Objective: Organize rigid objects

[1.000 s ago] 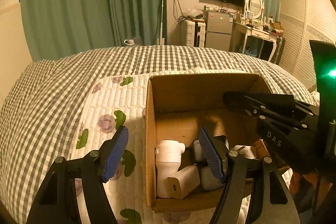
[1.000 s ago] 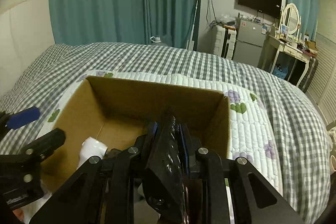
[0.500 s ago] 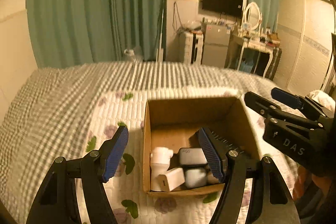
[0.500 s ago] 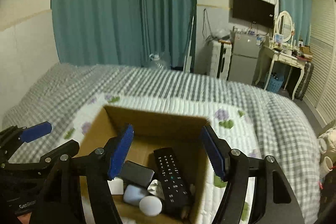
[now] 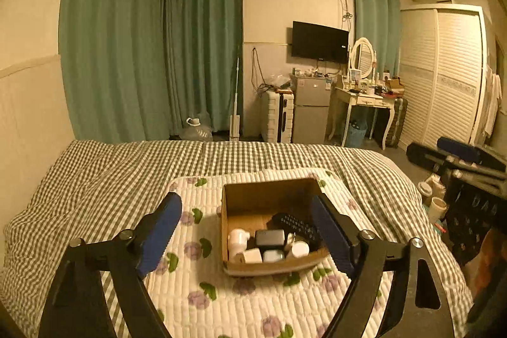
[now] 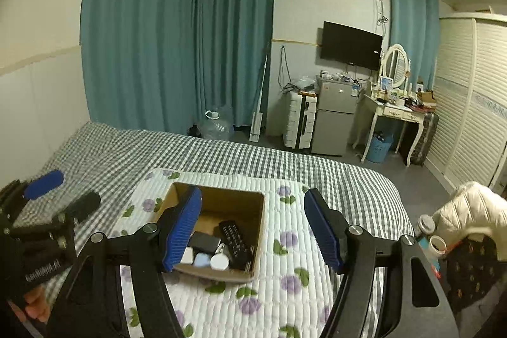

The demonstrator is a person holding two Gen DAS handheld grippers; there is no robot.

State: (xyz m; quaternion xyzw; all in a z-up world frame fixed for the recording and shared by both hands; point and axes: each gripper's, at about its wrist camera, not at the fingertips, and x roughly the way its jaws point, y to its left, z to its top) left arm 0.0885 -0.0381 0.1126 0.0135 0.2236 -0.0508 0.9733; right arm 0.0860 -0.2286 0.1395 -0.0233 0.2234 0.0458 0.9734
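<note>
An open cardboard box sits on a white floral quilted mat on the bed; it also shows in the right wrist view. Inside lie a black remote control, a dark rectangular device, a white pipe fitting and several small white items. My left gripper is open and empty, held back above the mat in front of the box. My right gripper is open and empty, raised above the box's right side.
The bed has a grey checked cover. Beyond it stand green curtains, a white suitcase, a small fridge, a dressing table and a wardrobe. Cups and a white jacket lie right of the bed.
My right gripper opened and let go of the black remote, which now lies in the box. Both grippers have drawn back and up, away from the box.
</note>
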